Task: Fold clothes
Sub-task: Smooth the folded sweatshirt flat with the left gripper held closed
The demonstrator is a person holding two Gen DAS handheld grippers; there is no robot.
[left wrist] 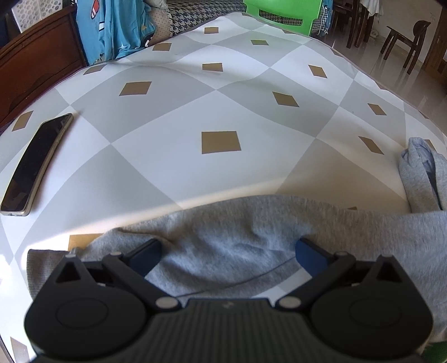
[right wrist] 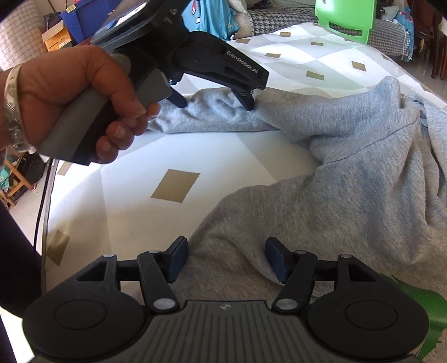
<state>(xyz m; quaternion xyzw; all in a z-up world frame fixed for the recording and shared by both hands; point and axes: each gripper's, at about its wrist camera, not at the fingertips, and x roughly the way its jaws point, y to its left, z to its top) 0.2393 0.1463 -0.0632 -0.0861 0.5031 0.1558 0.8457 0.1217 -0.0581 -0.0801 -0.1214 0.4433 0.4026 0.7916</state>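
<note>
Jaws on the left gripper stand wide apart, its blue pads pressed down into a bunched fold of the grey sweatshirt without pinching it; the right wrist view shows the same tool from the side, its fingertips planted on the cloth and a hand wrapped round the grey handle, a patterned cuff at the wrist. The right gripper is also open, its jaws spread over a lower edge of the garment, with fabric lying between the pads but not clamped by them. The sweatshirt sprawls crumpled across the near part of the table, one ridge rising toward the far right in the right wrist view and a twisted sleeve lying off at the right edge of the left wrist view. A cloth of grey and white diamonds with small tan squares covers the table. A dark phone lies flat on it, well apart from the garment on the left. Beyond the far edge stand a green plastic chair, hanging blue clothing and a dark wooden chair.
</note>
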